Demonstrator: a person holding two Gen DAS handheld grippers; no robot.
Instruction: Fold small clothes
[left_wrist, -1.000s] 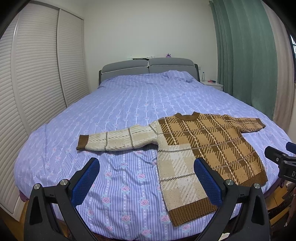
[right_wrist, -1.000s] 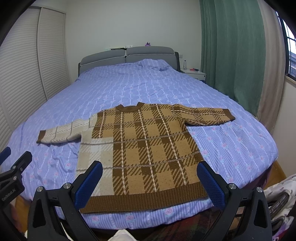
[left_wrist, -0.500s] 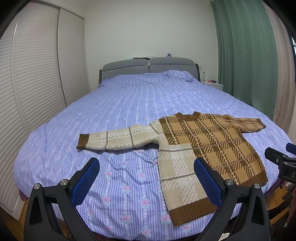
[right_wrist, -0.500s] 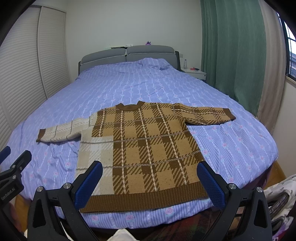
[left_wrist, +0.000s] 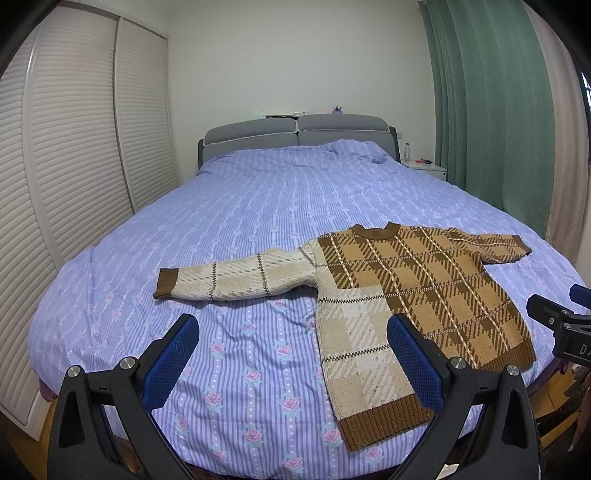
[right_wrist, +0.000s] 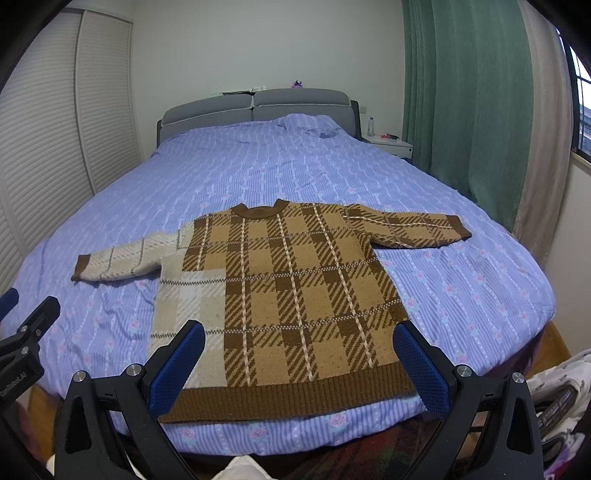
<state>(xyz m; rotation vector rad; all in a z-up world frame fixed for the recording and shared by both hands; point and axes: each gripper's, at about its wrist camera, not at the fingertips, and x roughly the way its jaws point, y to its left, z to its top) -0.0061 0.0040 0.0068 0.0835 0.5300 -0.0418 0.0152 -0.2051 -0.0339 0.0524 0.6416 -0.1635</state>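
Note:
A small brown and cream plaid sweater (left_wrist: 399, 295) lies flat, front up, near the foot of the bed (left_wrist: 258, 206), both sleeves spread out. It also shows in the right wrist view (right_wrist: 295, 291). My left gripper (left_wrist: 291, 354) is open and empty, above the bed's foot edge, left of the sweater's cream side. My right gripper (right_wrist: 295, 365) is open and empty, just in front of the sweater's brown hem. Each gripper shows at the edge of the other's view.
The bed has a purple striped floral cover and a grey headboard (left_wrist: 295, 129). White louvred wardrobe doors (left_wrist: 74, 166) stand on the left. Green curtains (left_wrist: 491, 110) hang on the right. A white nightstand (right_wrist: 391, 142) holds a bottle. Clothes (right_wrist: 561, 391) lie at lower right.
Both views have shifted slightly, so the sweater sits a little lower in the frames. The sweater itself has not moved and both grippers stay open.

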